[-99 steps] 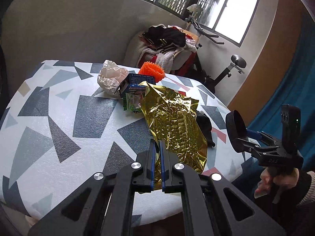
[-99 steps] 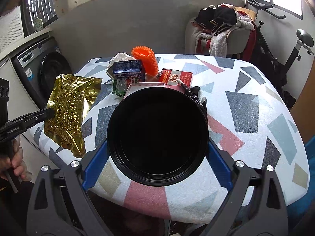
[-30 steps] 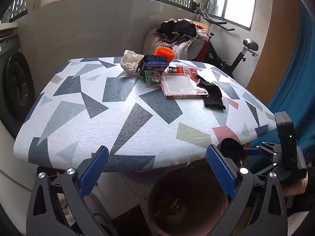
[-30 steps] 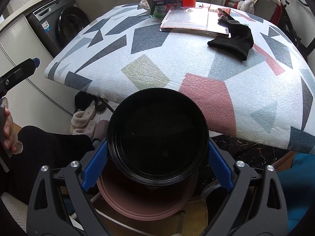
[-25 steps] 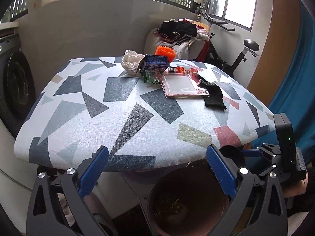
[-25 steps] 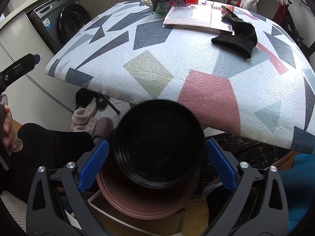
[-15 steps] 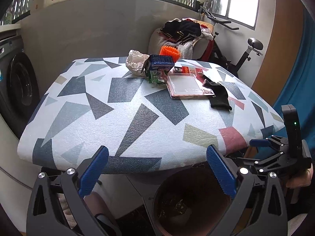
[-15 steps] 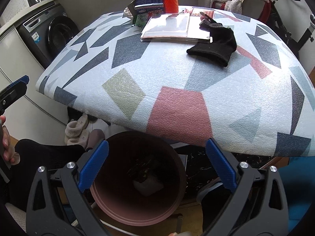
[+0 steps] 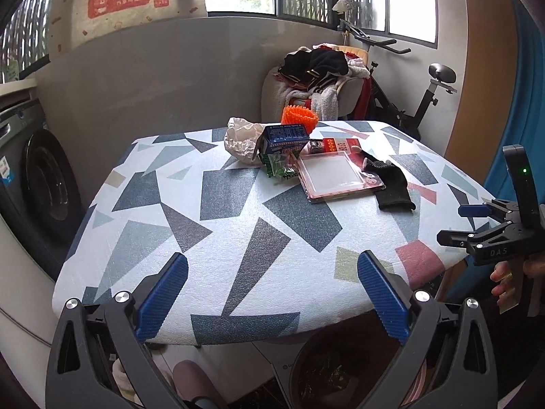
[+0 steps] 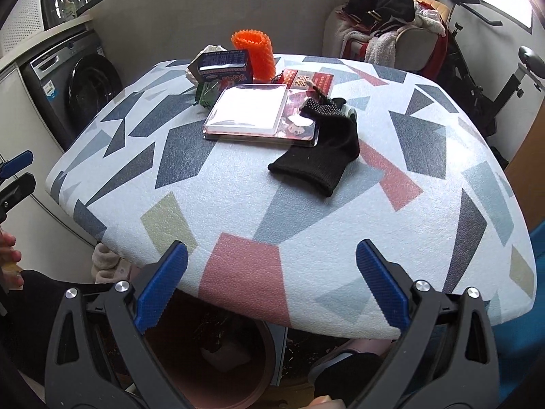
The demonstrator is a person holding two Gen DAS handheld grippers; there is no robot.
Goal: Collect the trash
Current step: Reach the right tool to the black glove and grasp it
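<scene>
Now both grippers hang empty at the near edge of the table, above the trash bin.

Left gripper (image 9: pixel 272 293) and right gripper (image 10: pixel 271 288) each hold their ribbed blue pads spread wide, nothing between them. Below them sits the round reddish-brown bin (image 10: pixel 218 368), mostly under the table (image 10: pixel 340 231), whose pebbled foam cover is printed with grey, blue and pink shards. Toward the far side the trash clusters: a crumpled whitish paper wad (image 9: pixel 240 138), a blue carton (image 9: pixel 284 139), a green wrapper (image 9: pixel 279 168) just beside it, an orange spiked tube (image 10: pixel 253 52) upright behind the carton, and a flat glossy clear-lidded tray (image 10: pixel 250 110). A black knit glove (image 10: pixel 327 150) with a dotted palm overlaps the tray's right end.
</scene>
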